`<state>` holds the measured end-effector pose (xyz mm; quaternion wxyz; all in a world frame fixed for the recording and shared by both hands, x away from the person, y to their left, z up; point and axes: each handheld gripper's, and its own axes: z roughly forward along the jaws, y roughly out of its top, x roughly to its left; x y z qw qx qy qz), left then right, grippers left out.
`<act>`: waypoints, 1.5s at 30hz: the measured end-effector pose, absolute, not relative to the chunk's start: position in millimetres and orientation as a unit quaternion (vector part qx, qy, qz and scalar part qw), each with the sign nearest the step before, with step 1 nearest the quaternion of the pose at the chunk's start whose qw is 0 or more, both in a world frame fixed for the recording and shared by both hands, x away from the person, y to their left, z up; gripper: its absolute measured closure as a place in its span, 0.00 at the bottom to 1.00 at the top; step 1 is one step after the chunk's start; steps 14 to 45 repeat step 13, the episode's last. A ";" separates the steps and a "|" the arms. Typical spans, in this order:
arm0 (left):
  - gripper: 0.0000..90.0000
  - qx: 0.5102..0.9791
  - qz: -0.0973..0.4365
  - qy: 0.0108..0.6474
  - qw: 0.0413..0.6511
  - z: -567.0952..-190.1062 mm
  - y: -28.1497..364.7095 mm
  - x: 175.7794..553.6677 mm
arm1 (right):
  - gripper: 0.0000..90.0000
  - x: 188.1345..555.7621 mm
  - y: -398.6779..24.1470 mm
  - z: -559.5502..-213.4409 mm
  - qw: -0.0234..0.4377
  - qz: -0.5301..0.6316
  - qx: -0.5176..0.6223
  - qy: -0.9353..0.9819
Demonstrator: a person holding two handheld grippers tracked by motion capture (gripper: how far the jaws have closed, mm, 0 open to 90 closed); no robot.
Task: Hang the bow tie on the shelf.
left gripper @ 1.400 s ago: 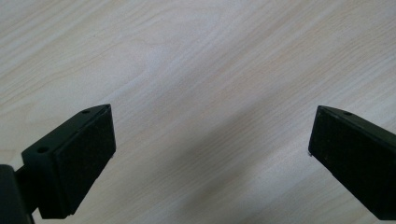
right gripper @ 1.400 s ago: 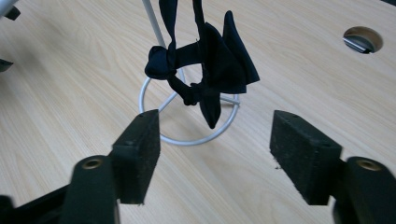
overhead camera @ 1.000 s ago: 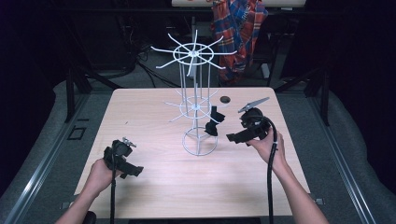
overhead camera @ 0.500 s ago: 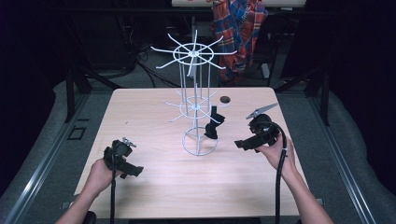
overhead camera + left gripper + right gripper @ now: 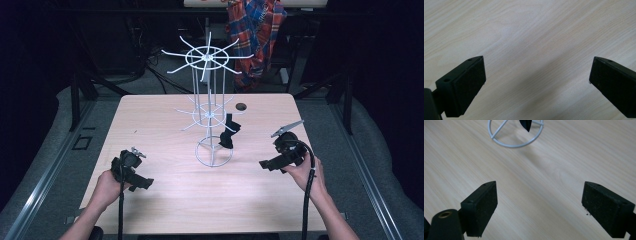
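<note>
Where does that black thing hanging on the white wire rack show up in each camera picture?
High view: the black item hangs on the rack's right side, just above the base ring, at picture centre.
Right gripper view: its tip pokes in at the top edge.
Left gripper view: not in it.
Shared landmark: the base ring.

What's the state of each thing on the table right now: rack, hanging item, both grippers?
white wire rack: upright at the table's middle, ring base flat on the wood.
black item: hanging from the rack's lower tier, its tip above the ring base.
left gripper: open, nothing between the jaws, above bare wood.
right gripper: open, jaws just been opening, nothing between them, pointed toward the rack's base.
table: bare light wood, with a small dark round spot behind the rack.
</note>
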<state>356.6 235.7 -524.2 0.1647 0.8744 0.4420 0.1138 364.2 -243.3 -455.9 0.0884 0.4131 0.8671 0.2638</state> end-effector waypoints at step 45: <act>0.01 0.874 0.117 0.441 0.164 -524.3 235.6 357.3 | 0.05 366.5 -240.6 -482.8 0.081 0.212 0.412 0.882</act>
